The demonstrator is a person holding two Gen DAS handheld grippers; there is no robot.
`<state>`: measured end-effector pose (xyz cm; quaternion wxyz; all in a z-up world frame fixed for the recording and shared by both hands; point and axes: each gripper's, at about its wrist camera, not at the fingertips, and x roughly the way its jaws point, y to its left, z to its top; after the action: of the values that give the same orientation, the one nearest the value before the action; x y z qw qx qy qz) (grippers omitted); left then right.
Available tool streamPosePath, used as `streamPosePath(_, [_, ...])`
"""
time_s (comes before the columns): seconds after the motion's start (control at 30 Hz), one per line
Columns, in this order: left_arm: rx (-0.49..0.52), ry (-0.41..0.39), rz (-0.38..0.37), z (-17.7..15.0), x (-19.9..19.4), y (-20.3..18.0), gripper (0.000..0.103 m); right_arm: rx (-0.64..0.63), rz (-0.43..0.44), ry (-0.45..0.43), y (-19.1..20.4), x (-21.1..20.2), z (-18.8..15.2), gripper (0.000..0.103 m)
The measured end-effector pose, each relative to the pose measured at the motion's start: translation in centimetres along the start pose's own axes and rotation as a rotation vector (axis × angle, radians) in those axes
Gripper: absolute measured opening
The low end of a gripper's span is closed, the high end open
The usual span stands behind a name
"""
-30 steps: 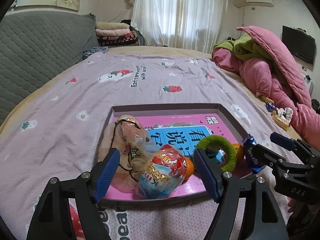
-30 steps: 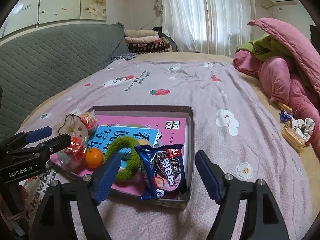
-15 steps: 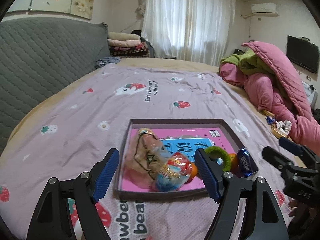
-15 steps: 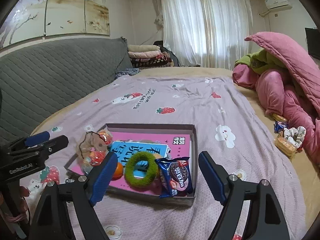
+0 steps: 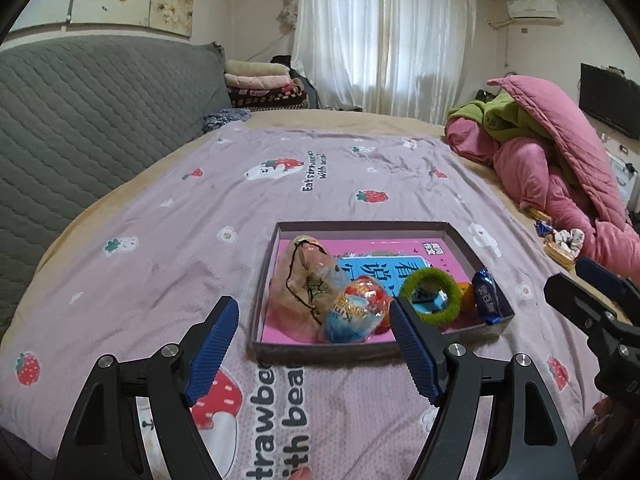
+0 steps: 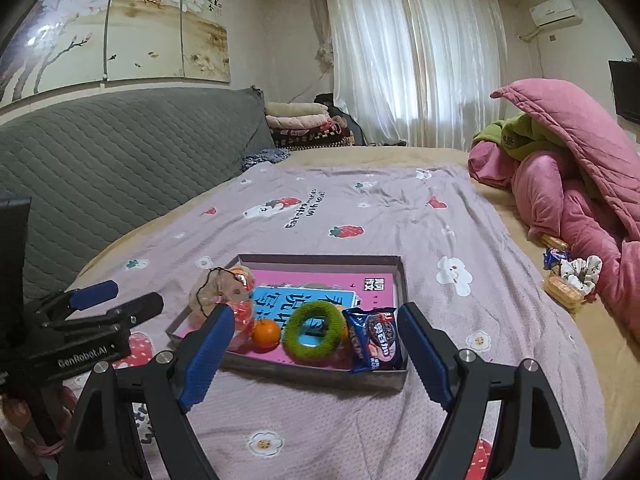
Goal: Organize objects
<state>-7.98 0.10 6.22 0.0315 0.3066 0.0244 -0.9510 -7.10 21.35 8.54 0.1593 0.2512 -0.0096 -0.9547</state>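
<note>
1. Two claws, both mine, both empty: my left gripper (image 5: 312, 344) stands with its blue pads spread wide over bare sheet, and my right gripper (image 6: 316, 356) gapes about as wide, its jaws having just eased a little further apart with nothing between them.
2. What I am tidying sits in the shallow grey cardboard tray (image 6: 320, 376) on the lilac strawberry-print bedsheet (image 5: 200, 240). It lies ahead of and below both claws, its long side running across my view.
3. Inside, over a pink book with a blue panel (image 6: 320, 288), I see a clear drawstring pouch of sweets (image 5: 304, 280) at the left end, a small orange mandarin (image 6: 266, 334), a fuzzy green ring (image 6: 316, 334) and a dark blue biscuit packet (image 6: 374, 340) leaning at the right end.
4. My right claw is nearer the packet's end of the tray, my left nearer the pouch. Loose bits lie well off to the right, by the heaped pink quilt (image 6: 580, 184): a yellow snack pack with a white scrunchie (image 6: 572, 280). In my judgement the right hand is better placed to fetch them.
5. Against a second ago, both claws have drawn back and risen; the tray then filled the space between my fingers and now sits beyond their tips.
</note>
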Motion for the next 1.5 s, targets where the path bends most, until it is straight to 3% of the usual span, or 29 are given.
streamPosePath(0.23, [0.021,0.012,0.044,-1.5,-1.1,0.1,0.079,-0.006,-0.004,-0.003,1.3,-1.3,-0.7,0.083])
streamPosePath(0.43, [-0.008,0.025,0.044,-2.6,-1.4,0.7,0.079,-0.016,-0.013,-0.009,2.2,-2.1,-1.6,0.089])
streamPosePath(0.77, [0.002,0.038,0.055,-4.6,-0.9,0.5,0.079,0.004,-0.04,0.007,1.9,-1.4,-3.3,0.089])
streamPosePath(1.0, [0.025,0.041,0.031,-5.9,0.0,-0.6,0.079,0.015,-0.051,0.04,1.4,-0.2,-5.3,0.089])
streamPosePath(1.17, [0.041,0.043,0.054,-6.9,0.9,-1.2,0.079,0.006,-0.072,0.043,1.8,0.4,-6.7,0.09])
streamPosePath(1.5, [0.022,0.11,0.07,-8.7,3.8,-0.3,0.079,-0.001,-0.081,0.07,1.9,2.0,-9.2,0.09])
